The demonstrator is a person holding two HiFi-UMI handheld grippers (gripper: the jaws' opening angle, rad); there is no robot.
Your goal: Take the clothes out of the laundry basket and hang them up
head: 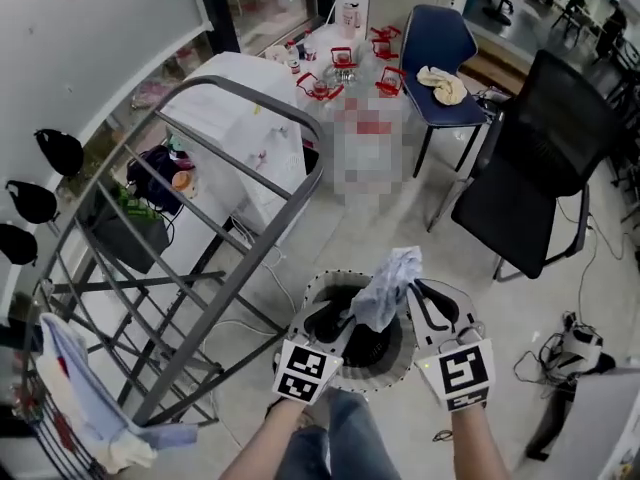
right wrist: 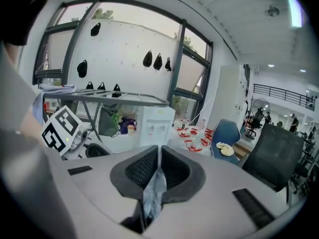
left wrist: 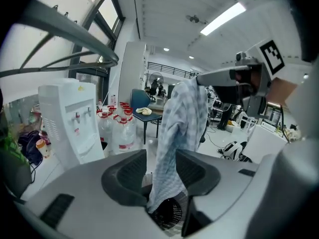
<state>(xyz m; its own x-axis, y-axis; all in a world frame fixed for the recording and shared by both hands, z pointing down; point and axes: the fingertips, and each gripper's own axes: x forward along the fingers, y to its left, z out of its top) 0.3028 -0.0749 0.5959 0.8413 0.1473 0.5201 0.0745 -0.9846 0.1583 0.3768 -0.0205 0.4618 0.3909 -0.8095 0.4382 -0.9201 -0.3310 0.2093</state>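
Pale checked cloth hangs in the air just above the laundry basket, a round black mesh tub with a white rim that stands on the floor in front of the person. The right gripper has its jaws nearly together and pinches the top of the cloth between its pads. From there the fabric drops down past the left gripper, whose jaws stand wide apart. The cloth passes loosely through the gap between them, and its lower end dangles just beneath, over the basket. In the head view both grippers sit side by side, low in the middle. To the left stands a grey metal drying rack, with a light blue garment draped over its near corner. Behind it are a white water dispenser, a blue chair and a black office chair.
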